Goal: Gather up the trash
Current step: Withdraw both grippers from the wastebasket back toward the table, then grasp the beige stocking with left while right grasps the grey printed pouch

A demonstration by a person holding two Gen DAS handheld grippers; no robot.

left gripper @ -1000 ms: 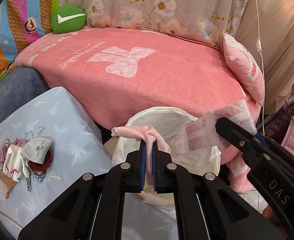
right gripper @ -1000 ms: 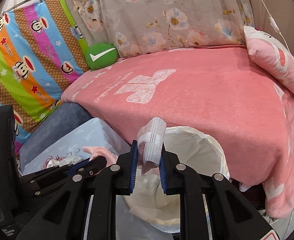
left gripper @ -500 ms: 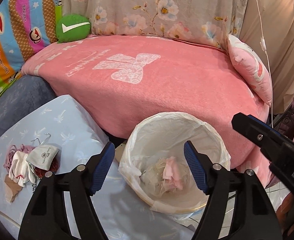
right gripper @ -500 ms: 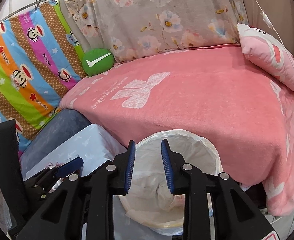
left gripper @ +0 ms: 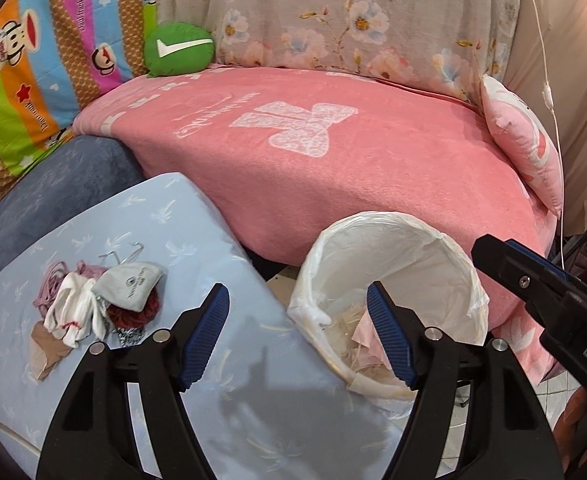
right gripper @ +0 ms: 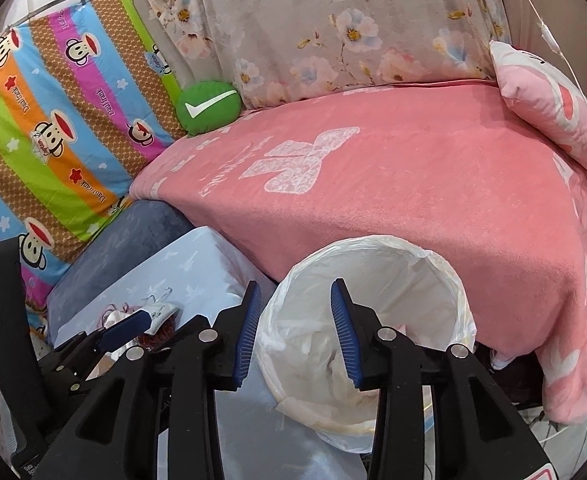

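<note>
Some scraps [left gripper: 363,340] already lie in the lined bin [left gripper: 433,240], left claw [left gripper: 298,334] spread & empty, right claw [right gripper: 295,330] opening w/ nothing between, a pile [left gripper: 93,304] left on the bench [left gripper: 197,240].

Setting: a lived-in home, bedroom or sitting corner. Landmark: pink blanket [left gripper: 333,168] with a white bow print, spread over a sofa or bed. Behind it, a grey floral cloth [left gripper: 353,12]; at its far-left corner, a green round cushion [left gripper: 179,51]. Left of it, a striped cartoon-monkey sheet [right gripper: 53,120]; on its right end, a pink pillow [left gripper: 521,140]. Just in front, a lined waste bin [left gripper: 393,280] and small clothing [left gripper: 93,304] on a pale-blue sheet [left gripper: 173,248].
</note>
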